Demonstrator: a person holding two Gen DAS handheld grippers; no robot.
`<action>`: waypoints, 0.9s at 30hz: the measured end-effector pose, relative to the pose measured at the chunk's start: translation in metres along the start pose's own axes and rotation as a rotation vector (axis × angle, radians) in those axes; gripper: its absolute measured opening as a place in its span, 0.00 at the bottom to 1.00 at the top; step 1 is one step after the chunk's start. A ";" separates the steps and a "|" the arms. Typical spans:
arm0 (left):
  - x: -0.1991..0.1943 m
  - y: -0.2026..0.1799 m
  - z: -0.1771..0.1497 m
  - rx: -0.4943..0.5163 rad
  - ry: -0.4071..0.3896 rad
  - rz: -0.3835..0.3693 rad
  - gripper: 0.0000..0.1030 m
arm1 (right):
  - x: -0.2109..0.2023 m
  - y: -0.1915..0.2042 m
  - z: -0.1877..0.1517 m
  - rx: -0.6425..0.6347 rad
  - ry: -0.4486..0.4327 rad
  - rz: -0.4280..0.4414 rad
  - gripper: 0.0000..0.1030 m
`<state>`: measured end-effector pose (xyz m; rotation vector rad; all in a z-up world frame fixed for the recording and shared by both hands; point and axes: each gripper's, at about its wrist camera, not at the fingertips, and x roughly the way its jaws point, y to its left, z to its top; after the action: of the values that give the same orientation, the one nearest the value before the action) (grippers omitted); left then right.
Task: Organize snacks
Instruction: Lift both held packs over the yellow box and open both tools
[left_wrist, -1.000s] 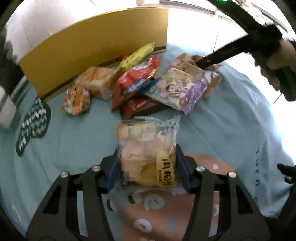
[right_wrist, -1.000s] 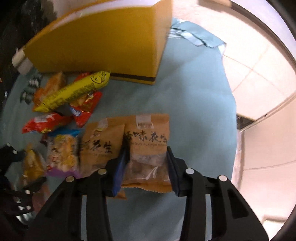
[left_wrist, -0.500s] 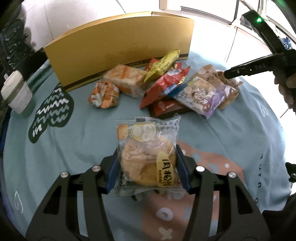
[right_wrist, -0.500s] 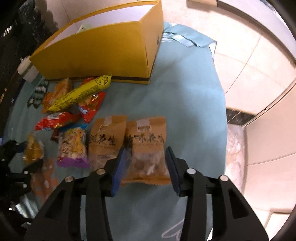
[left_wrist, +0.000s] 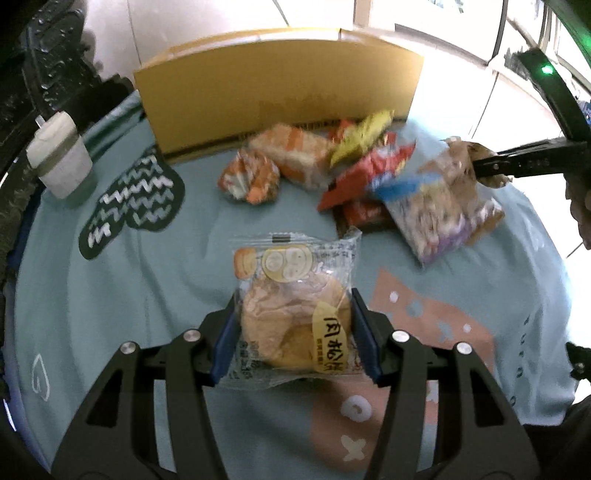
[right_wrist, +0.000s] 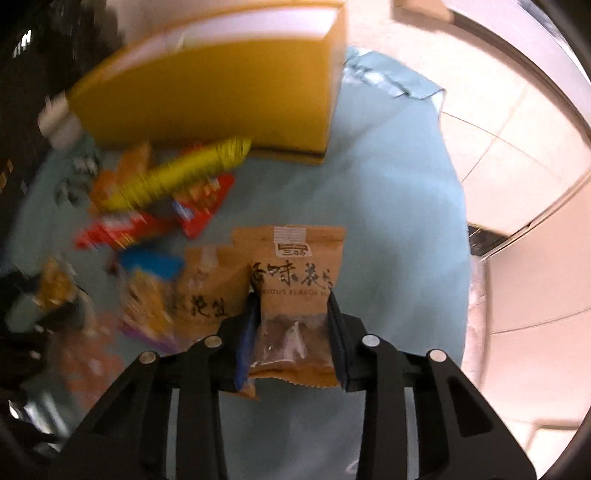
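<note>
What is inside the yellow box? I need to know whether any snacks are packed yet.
The yellow box shows only its outer wall and a pale strip of inner wall near the rim. Its floor and any contents are hidden by the front wall.

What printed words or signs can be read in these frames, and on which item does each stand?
"IOUS FLAVOR", partly cut off, under large Chinese characters: brown kraft packet between the right gripper's closing jaws.
Handwritten-style Chinese characters on a yellow label: clear bread packet in the left gripper.
Brown packet behind, heap of wrappers: too blurred.
</note>
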<state>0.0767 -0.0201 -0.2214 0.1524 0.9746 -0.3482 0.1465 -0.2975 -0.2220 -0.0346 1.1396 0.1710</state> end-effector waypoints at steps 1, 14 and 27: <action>-0.004 0.002 0.003 -0.012 -0.016 -0.003 0.54 | -0.009 -0.003 0.000 0.013 -0.017 0.014 0.34; -0.044 0.003 0.051 -0.068 -0.114 0.053 0.54 | -0.072 -0.005 0.006 0.018 -0.134 0.068 0.34; -0.098 0.022 0.102 -0.135 -0.213 0.116 0.54 | -0.138 0.033 0.037 -0.043 -0.296 0.141 0.34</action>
<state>0.1137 -0.0068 -0.0837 0.0470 0.7721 -0.1865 0.1191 -0.2768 -0.0794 0.0327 0.8426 0.3157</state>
